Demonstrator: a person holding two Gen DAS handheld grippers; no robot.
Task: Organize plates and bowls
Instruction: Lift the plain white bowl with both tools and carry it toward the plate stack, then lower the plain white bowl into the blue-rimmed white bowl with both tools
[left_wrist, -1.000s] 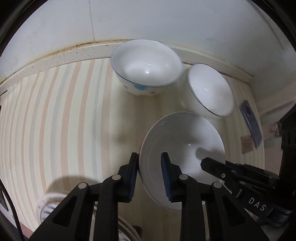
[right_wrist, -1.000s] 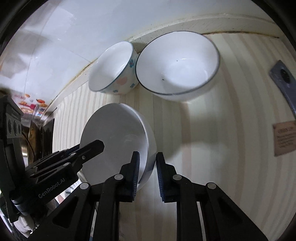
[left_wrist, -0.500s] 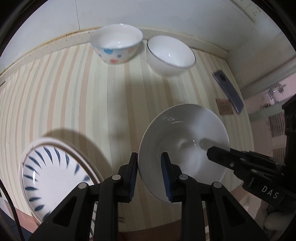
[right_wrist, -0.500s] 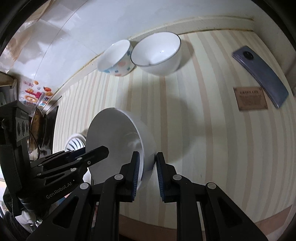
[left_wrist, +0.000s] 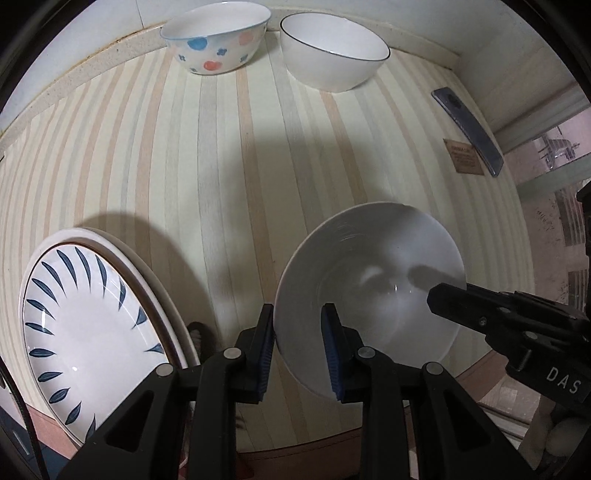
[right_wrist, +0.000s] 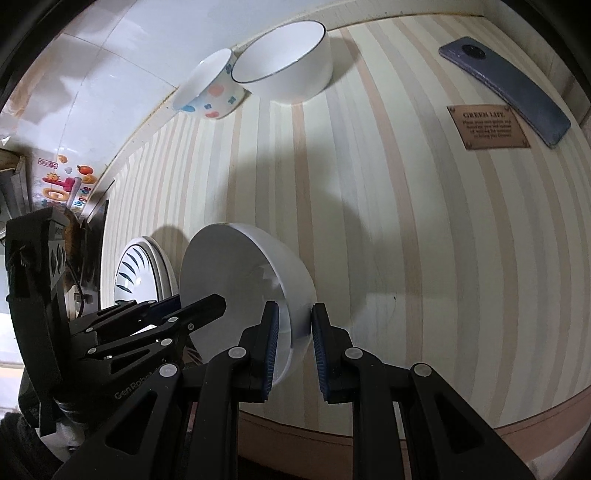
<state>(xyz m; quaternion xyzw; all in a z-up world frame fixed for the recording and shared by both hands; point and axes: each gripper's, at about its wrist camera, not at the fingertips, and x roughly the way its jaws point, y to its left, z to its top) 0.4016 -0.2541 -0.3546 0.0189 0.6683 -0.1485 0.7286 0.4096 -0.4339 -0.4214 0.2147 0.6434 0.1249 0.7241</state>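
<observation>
Both grippers hold one plain white bowl (left_wrist: 369, 288) by opposite sides of its rim, above the striped table near its front edge. My left gripper (left_wrist: 297, 339) is shut on the bowl's left rim. My right gripper (right_wrist: 293, 339) is shut on the right rim of the white bowl (right_wrist: 236, 280) and also shows in the left wrist view (left_wrist: 439, 295). A blue-leaf plate (left_wrist: 85, 325) on a white plate lies at the front left. A spotted bowl (left_wrist: 214, 37) and a dark-rimmed white bowl (left_wrist: 332, 55) stand by the back wall.
A phone (left_wrist: 467, 129) and a small brown label (left_wrist: 463, 160) lie on the table at the right. The striped tabletop (left_wrist: 221, 166) meets the wall behind the bowls. The table's front edge (right_wrist: 406, 432) is just under the grippers.
Both grippers have drawn back from the wall toward the front edge with the white bowl. The two far bowls now look smaller, and the blue-leaf plate has come into view.
</observation>
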